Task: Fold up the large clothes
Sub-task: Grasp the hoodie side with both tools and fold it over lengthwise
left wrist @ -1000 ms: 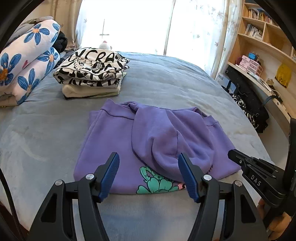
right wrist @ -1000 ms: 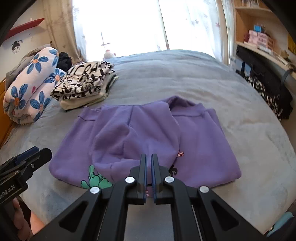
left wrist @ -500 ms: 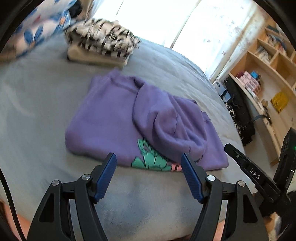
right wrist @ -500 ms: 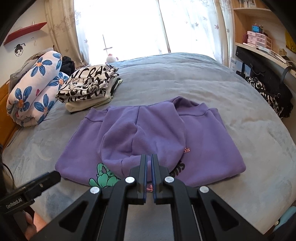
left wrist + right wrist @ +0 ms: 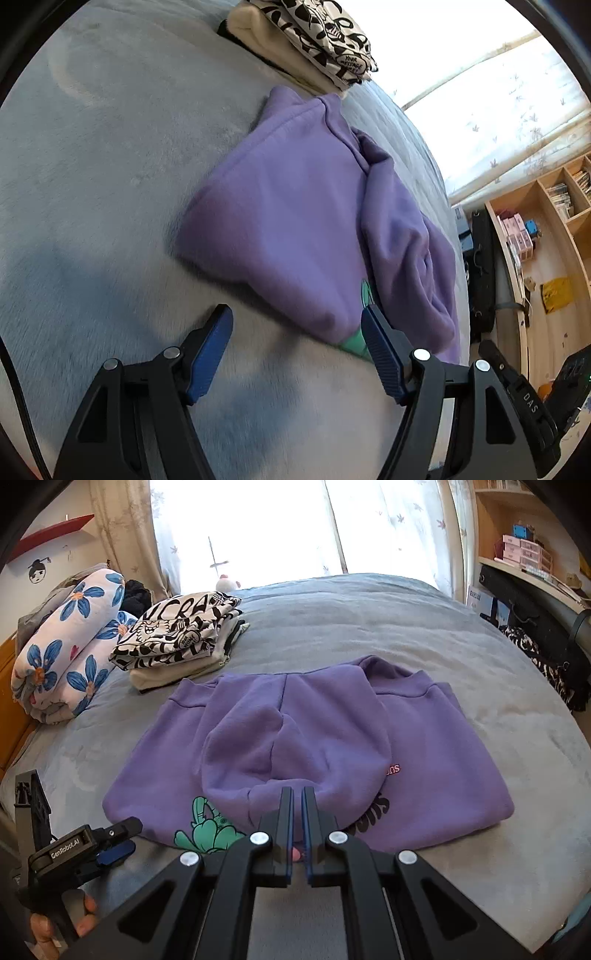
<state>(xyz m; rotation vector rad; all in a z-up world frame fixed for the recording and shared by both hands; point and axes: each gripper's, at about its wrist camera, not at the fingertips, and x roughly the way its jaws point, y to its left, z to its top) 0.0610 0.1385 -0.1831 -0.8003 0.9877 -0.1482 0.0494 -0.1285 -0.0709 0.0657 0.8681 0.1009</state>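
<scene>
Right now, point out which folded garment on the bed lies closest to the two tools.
The purple hoodie, spread flat just beyond the tool tips. The black-and-white printed top sits farther back, stacked on a cream garment.

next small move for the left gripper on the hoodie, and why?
Probably ease the left gripper forward to the purple hoodie near hem corner and close. Its jaws stand open, empty, just short of that edge; the right gripper is shut at the middle.

Left gripper [image 5: 297,325] tilted, jaws apart; right gripper [image 5: 297,794] closed, seemingly empty
</scene>
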